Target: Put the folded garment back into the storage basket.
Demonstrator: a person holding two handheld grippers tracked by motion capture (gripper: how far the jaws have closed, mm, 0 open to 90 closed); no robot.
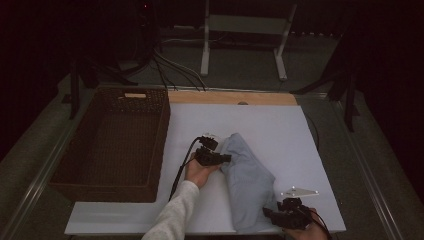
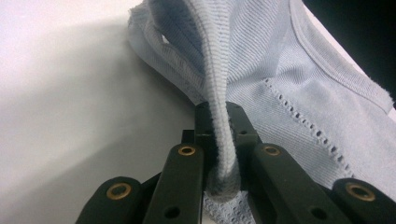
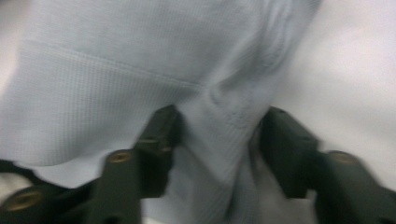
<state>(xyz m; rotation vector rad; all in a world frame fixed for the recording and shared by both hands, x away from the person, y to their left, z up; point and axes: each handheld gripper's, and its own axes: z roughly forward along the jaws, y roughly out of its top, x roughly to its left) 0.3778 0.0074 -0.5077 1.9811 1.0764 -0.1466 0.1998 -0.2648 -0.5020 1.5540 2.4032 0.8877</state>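
My right gripper [image 1: 270, 214] sits at the near desk edge, jaws spread either side of a bunched fold at the near end of the light blue garment [image 1: 248, 180]; the pads look clear of the cloth, though blur in the right gripper view makes that hard to call. Garment lies folded mid-desk on the white desk [image 1: 280, 130], running from near edge toward centre. Farther up, my left gripper [image 1: 226, 158] is pressed together, pinching a ribbed hem fold [image 2: 218, 102] at the garment's left side. Cloth is light, soft, floppy knit, so it'll sag and slip its fold; best taken at hems or thick folded edges. Wicker basket [image 1: 113, 145] stands far left, apart from the garment.
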